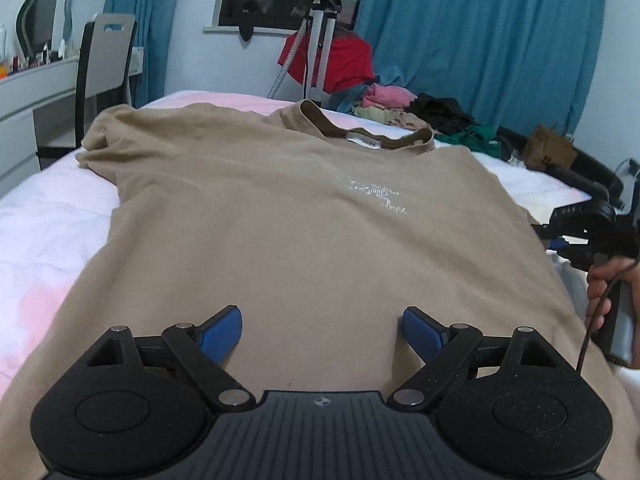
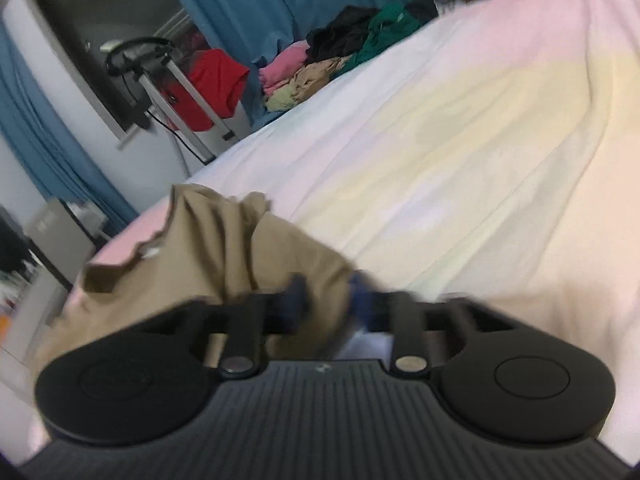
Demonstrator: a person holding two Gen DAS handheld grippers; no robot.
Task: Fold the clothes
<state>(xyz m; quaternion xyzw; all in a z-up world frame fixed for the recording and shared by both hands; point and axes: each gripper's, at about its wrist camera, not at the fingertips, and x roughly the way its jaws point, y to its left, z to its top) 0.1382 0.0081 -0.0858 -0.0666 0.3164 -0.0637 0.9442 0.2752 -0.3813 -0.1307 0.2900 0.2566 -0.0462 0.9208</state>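
Note:
A tan T-shirt (image 1: 288, 208) lies spread flat on the bed, collar at the far end, small white print on the chest. My left gripper (image 1: 322, 332) is open and empty, blue pads wide apart, just above the shirt's near hem. My right gripper (image 2: 326, 300) is shut on the tan T-shirt (image 2: 224, 248), pinching a bunched sleeve at the shirt's right edge; this view is blurred. The right gripper and the hand holding it also show at the right edge of the left wrist view (image 1: 600, 248).
The bed (image 1: 48, 216) has a white and pink sheet. A pile of clothes (image 1: 404, 108) lies at the far end by blue curtains (image 1: 480, 32). A garment steamer stand (image 1: 320, 32) with a red cloth stands behind. A desk and chair (image 1: 104, 64) stand at the left.

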